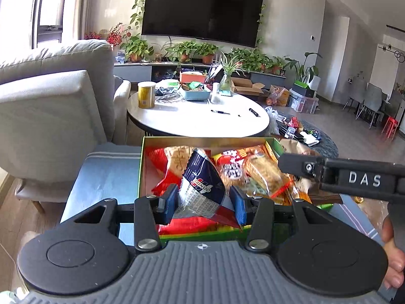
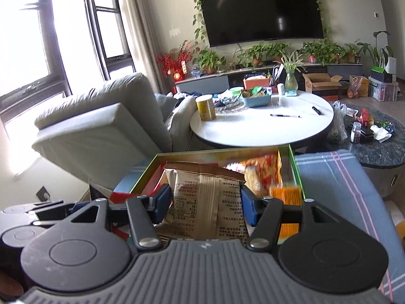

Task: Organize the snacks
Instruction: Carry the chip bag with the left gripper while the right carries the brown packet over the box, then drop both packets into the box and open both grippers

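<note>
Two packets are being held at once, one in each gripper, both just above the green box (image 1: 141,167) that is serving as the snack bin. The left gripper (image 1: 205,201) is clamping a navy-and-white bag (image 1: 202,185) between its blue pads, the bag's crimped end poking up over the box's near half. The right gripper (image 2: 206,204) is pinching a tan bag (image 2: 210,197) with red print, hanging over the box's near edge; in the left view its black body is reaching in over the box's right side.

Inside the box, several snacks are already lying loose: a red packet (image 1: 162,177) toward the box's left wall, a red-and-white packet (image 1: 231,168) in the middle, and orange wrappers (image 1: 265,174) toward the right wall. They are overlapping rather than sitting in rows, so the sorting is looking partly done at best. Whether the two held bags are going in or coming out cannot be told from these views.

Beyond the box, on the dark low table (image 2: 374,152) to its far right, more small packets and a jar are waiting, and the white round table (image 1: 197,124) behind the box is carrying a blue basket (image 1: 196,93) of green packets. My guess is that a fair share of gathering is remaining.
</note>
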